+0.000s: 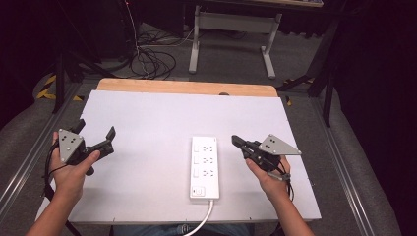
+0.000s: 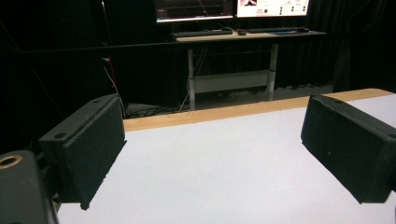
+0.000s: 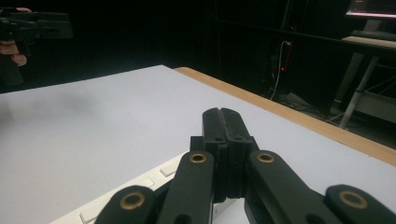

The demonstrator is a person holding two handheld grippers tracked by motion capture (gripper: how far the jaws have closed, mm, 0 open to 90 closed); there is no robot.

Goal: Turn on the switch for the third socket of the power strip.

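Note:
A white power strip (image 1: 204,166) with several sockets lies lengthwise on the white table top (image 1: 147,123), its cable running off the near edge. My right gripper (image 1: 235,139) hovers just right of the strip, tips pointing toward it, jaws pressed together with nothing between them; in the right gripper view its closed tips (image 3: 222,113) sit above the strip's edge (image 3: 140,186). My left gripper (image 1: 96,129) is held at the table's left side, jaws wide apart and empty. In the left gripper view its two black pads (image 2: 86,149) frame bare table.
The table has a wooden strip (image 1: 187,87) along its far edge. Beyond it stand a desk frame (image 1: 233,34) and loose cables (image 1: 152,61) on the floor. Monitors and a keyboard (image 2: 205,32) sit on that desk. Dark curtains surround the area.

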